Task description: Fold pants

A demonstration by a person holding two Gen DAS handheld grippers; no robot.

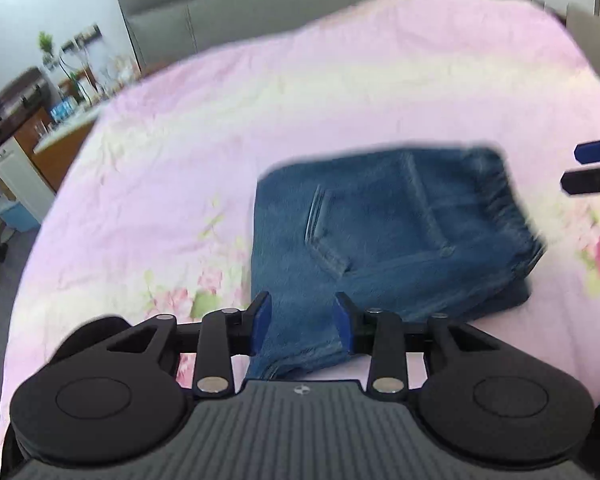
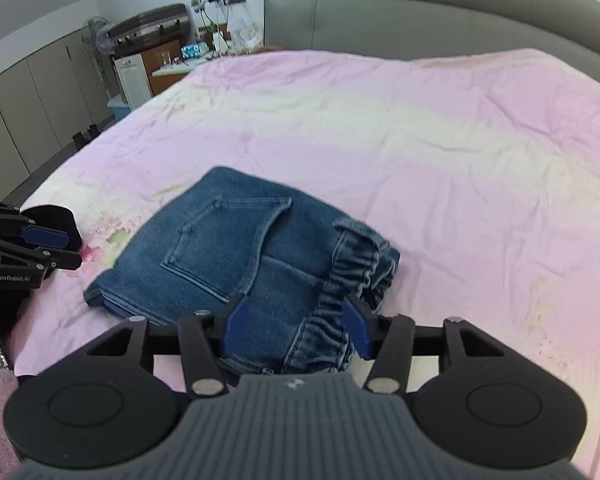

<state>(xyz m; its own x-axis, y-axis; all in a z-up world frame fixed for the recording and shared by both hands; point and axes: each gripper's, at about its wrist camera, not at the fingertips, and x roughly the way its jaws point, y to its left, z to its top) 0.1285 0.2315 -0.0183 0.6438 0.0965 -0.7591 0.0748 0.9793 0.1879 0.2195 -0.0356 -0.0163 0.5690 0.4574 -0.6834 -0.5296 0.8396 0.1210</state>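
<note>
Blue denim pants (image 2: 236, 248) lie folded into a compact stack on the pink floral bed sheet (image 2: 440, 152), in the lower centre of the right wrist view; back pocket faces up, gathered elastic waistband at the lower right edge of the stack. In the left wrist view the same pants (image 1: 380, 232) sit centre-right, picture blurred. Left gripper (image 1: 302, 322): blue-padded fingers (image 1: 260, 322) apart, released, denim seen in the gap behind them but not pinched. Right gripper (image 2: 296, 326): fingers (image 2: 356, 330) spread wide, released, above the waistband, no cloth gripped. Each gripper shows in the other's view: the left one (image 2: 52, 246) at the left edge, just beside the stack, the right one (image 1: 580, 168) at the right edge. Grey padded headboard (image 2: 420, 12) across the top; cabinets and a fan at upper left
</note>
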